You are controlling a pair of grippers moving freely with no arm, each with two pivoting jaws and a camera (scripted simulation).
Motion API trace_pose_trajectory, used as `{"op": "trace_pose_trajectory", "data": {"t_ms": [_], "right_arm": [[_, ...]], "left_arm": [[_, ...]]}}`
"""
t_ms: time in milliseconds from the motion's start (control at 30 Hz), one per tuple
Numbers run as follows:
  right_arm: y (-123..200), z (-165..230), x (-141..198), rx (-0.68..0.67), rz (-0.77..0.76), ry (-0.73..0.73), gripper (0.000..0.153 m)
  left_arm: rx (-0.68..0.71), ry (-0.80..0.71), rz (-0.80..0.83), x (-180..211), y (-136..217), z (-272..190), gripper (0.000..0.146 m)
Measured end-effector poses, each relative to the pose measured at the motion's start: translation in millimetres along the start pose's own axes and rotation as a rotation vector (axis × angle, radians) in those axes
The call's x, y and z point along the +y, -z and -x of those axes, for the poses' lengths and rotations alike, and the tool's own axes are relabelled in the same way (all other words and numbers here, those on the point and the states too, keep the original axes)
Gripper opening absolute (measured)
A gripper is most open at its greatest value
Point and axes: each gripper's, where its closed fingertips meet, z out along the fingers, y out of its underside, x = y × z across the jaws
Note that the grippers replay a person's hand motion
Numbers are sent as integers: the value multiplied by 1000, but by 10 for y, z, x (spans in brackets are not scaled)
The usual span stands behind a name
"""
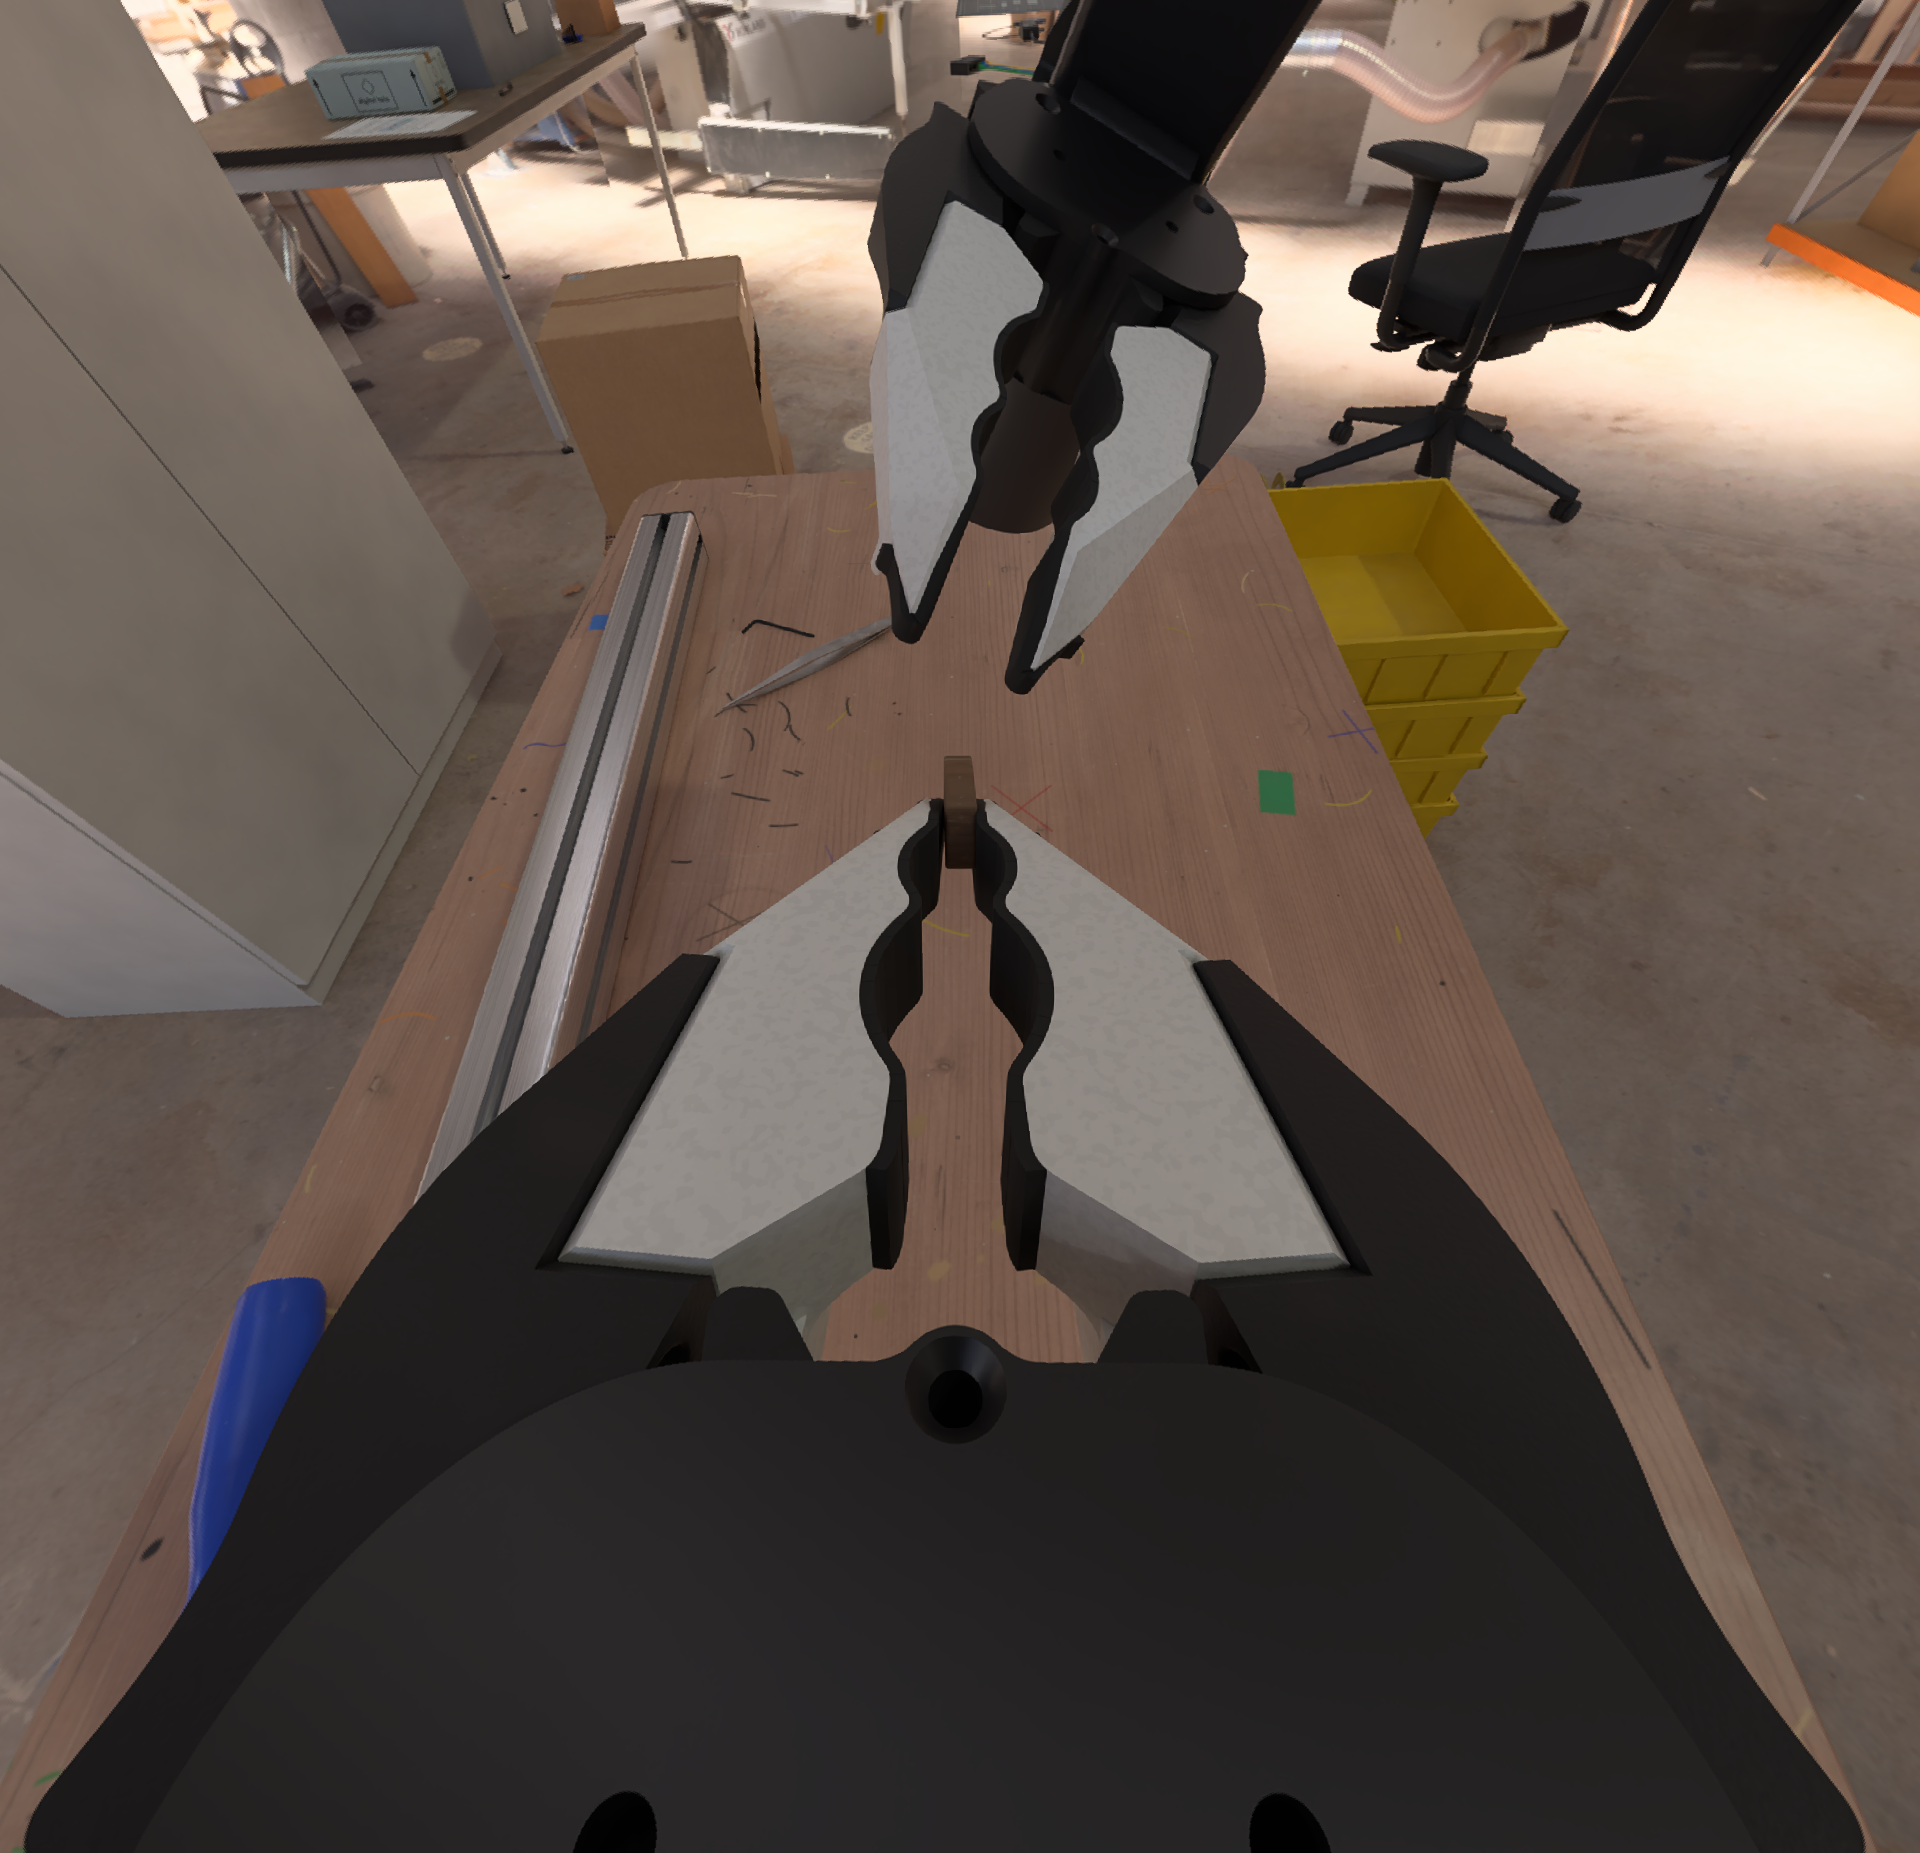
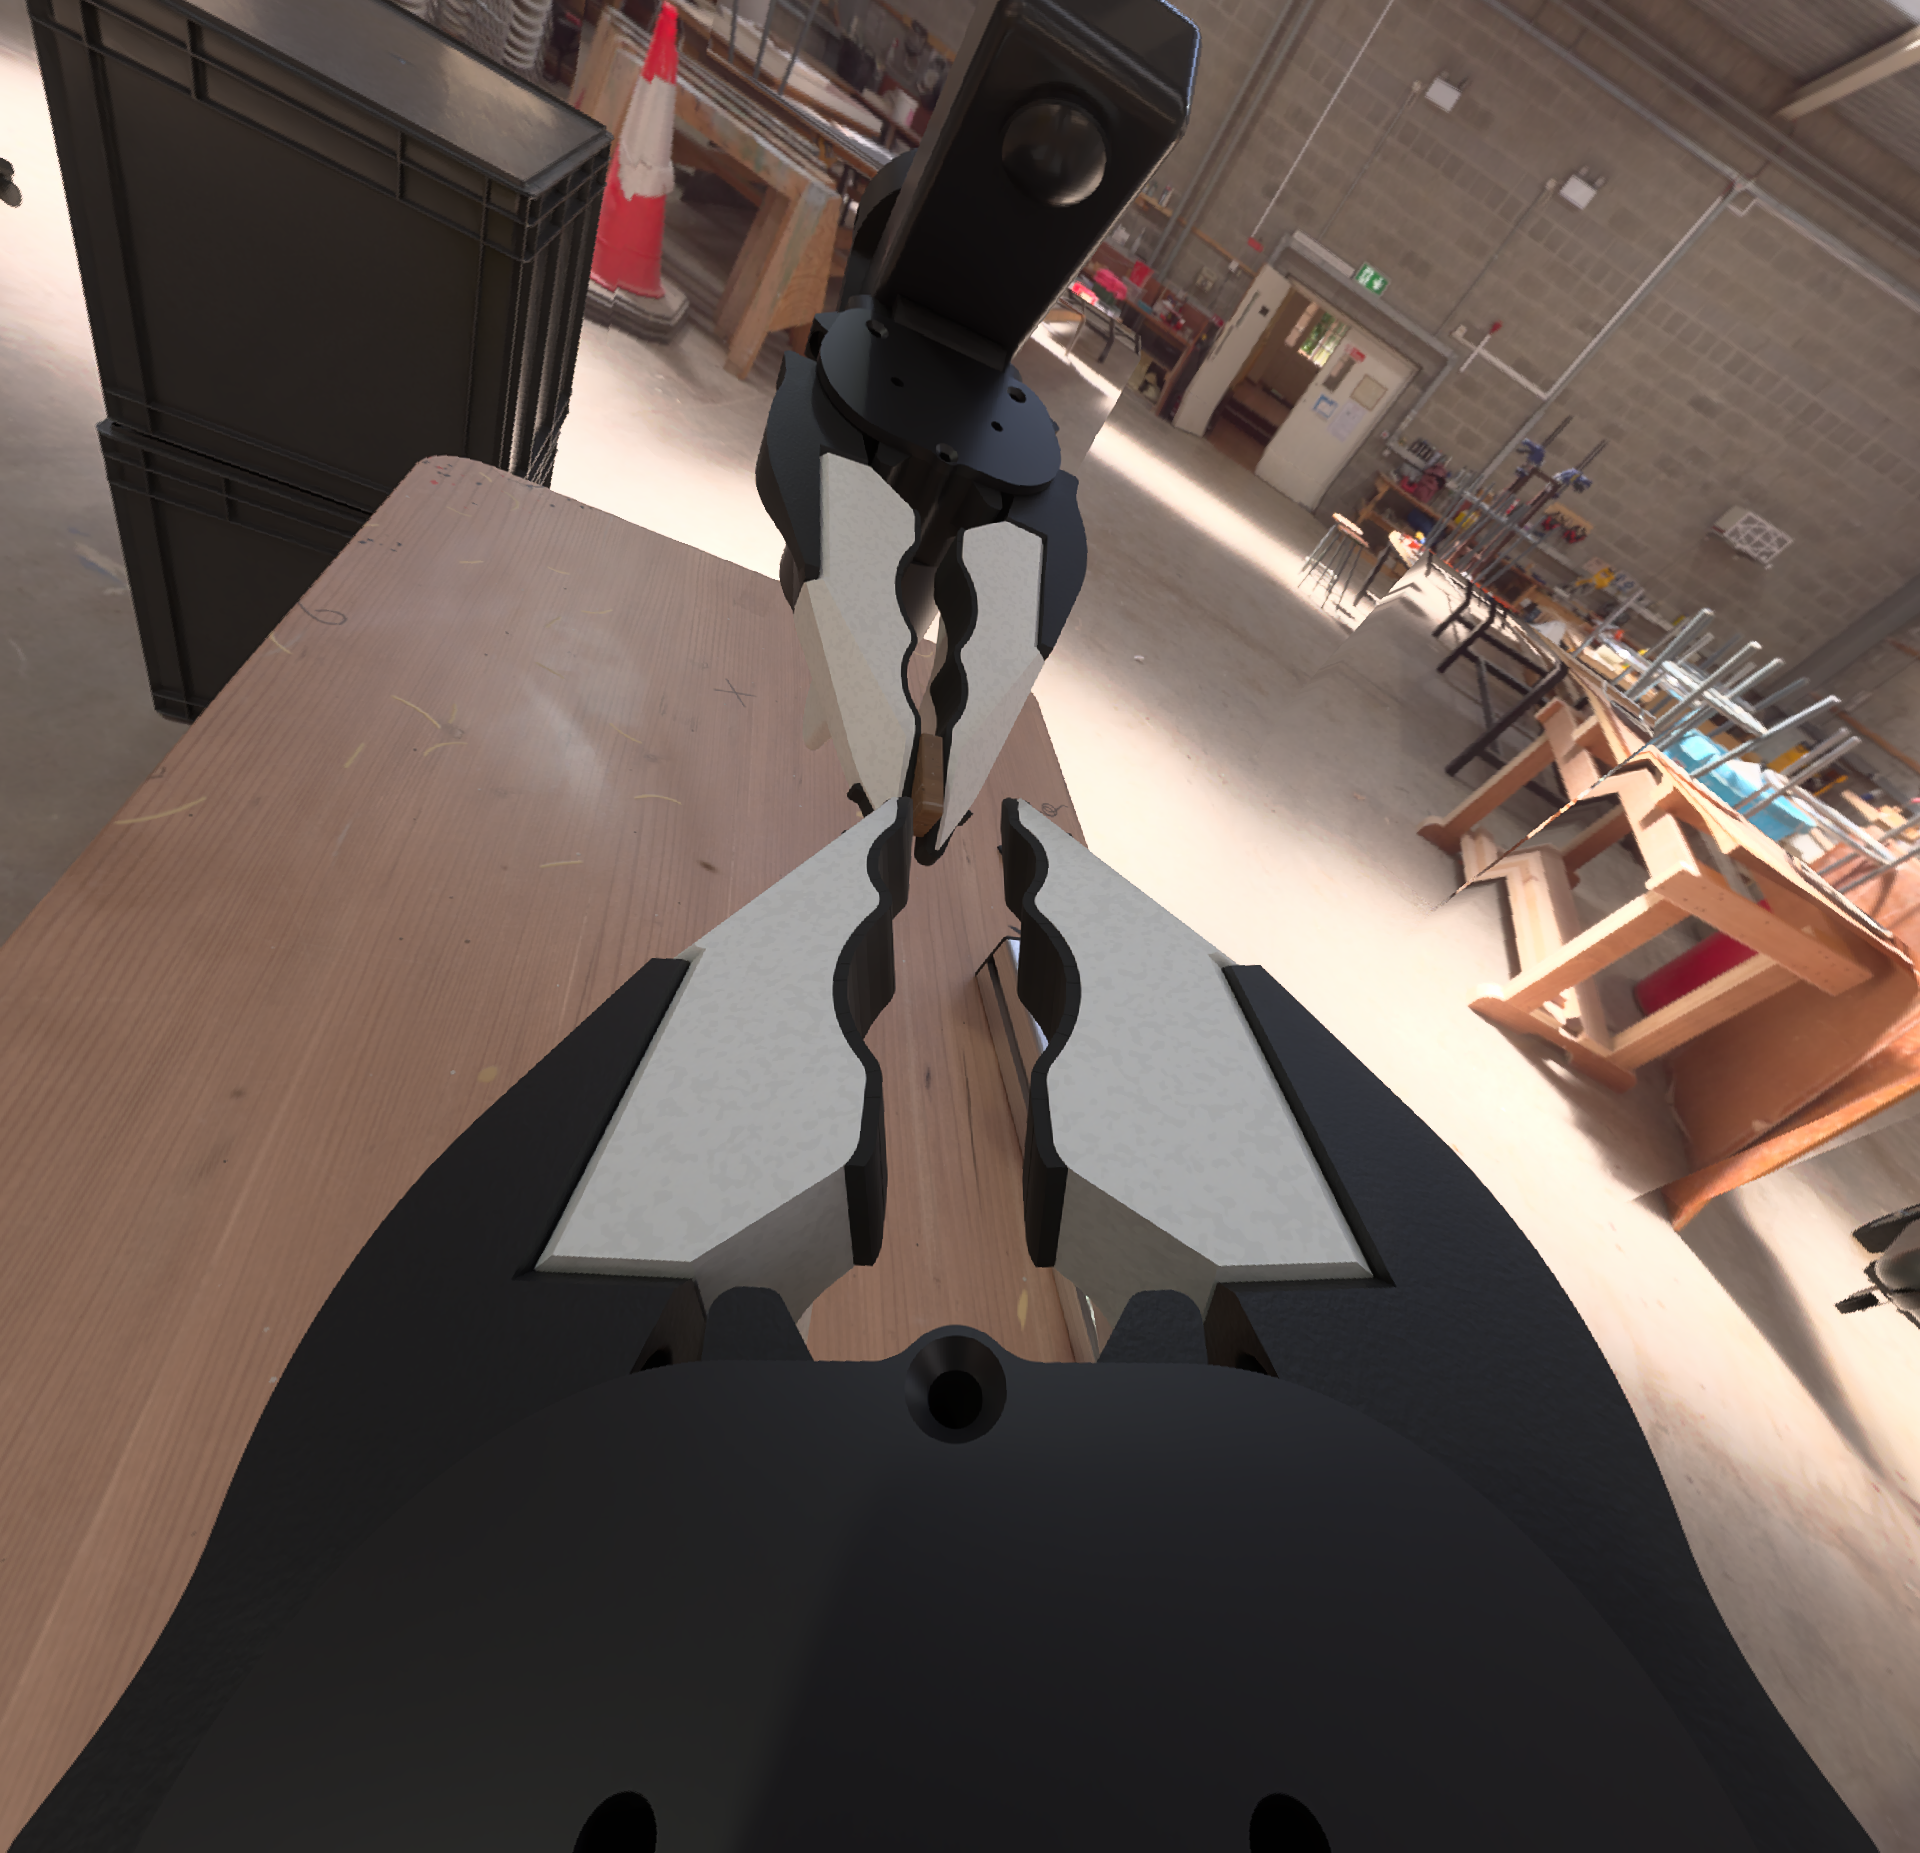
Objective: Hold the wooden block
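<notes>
The small wooden block (image 1: 958, 811) is pinched upright between the tips of my left gripper (image 1: 957, 829), just over the wooden table (image 1: 1164, 1024). The same block (image 2: 928, 787) shows in the right wrist view, held in the left gripper (image 2: 928, 816), which points steeply down. Whether it touches the table I cannot tell. My right gripper (image 2: 952, 816) is open and empty, its tips just short of the block. From the left wrist view the right gripper (image 1: 964, 655) hangs beyond the block, jaws apart.
On the table lie an aluminium rail (image 1: 592, 868) along the left edge, tweezers (image 1: 800, 665), a hex key (image 1: 774, 627) and a green patch (image 1: 1276, 793). Stacked yellow bins (image 1: 1423, 598), a cardboard box (image 1: 655, 369), an office chair (image 1: 1475, 286) and black crates (image 2: 312, 276) stand around it.
</notes>
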Motion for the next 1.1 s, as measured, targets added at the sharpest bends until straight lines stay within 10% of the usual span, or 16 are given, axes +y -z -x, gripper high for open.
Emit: {"op": "trace_pose_trajectory", "data": {"t_ms": [1100], "right_arm": [[-10,26,4,-6,20,11,19]], "left_arm": [[-3,2,5,6,-3,10,4]]}}
